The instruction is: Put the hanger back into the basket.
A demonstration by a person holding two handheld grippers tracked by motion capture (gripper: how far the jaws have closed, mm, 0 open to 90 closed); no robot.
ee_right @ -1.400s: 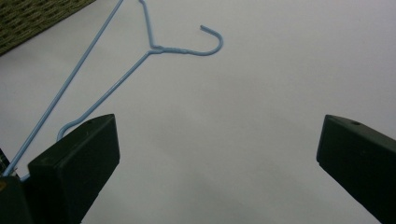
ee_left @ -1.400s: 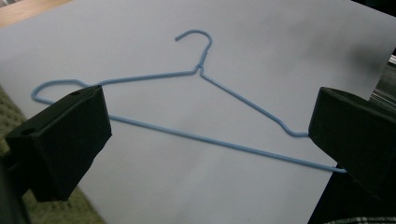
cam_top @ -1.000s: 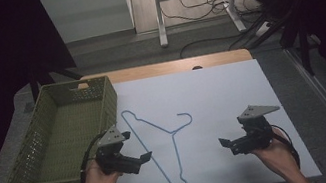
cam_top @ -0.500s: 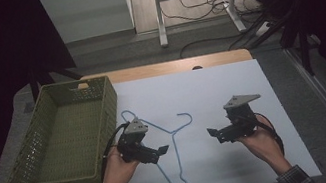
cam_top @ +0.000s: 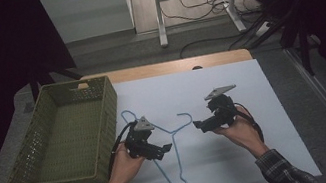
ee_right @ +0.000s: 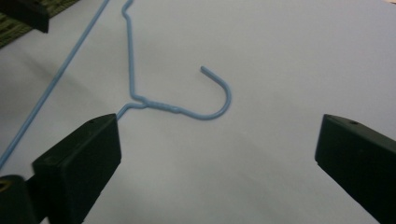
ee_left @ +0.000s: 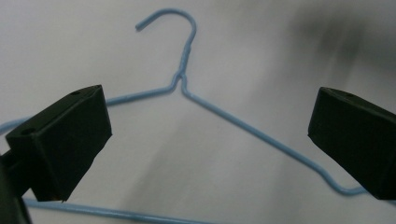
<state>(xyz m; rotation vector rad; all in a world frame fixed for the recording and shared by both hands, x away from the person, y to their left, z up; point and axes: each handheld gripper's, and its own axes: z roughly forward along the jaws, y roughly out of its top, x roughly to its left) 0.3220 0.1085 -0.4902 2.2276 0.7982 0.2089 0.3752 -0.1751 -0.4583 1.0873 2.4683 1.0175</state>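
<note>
A light blue wire hanger (cam_top: 177,155) lies flat on the white table top (cam_top: 272,148), its hook pointing right. My left gripper (cam_top: 162,151) hovers over the hanger's left part, jaws open and aimed right. In the left gripper view the hanger (ee_left: 243,127) lies between and beyond the open gripper (ee_left: 210,140), untouched. My right gripper (cam_top: 199,126) is just right of the hook, open and aimed left. In the right gripper view the hook (ee_right: 227,100) lies ahead of the wide open gripper (ee_right: 215,168); nothing is held.
An empty olive green mesh basket (cam_top: 108,124) stands at the table's left, its right wall close to my left gripper. A wooden table edge (cam_top: 167,68) runs along the back. Beyond it are floor cables and a metal desk frame (cam_top: 196,2).
Both hands have moved inward and forward from the front corners, closing on the hanger from either side. The hanger has not moved.
</note>
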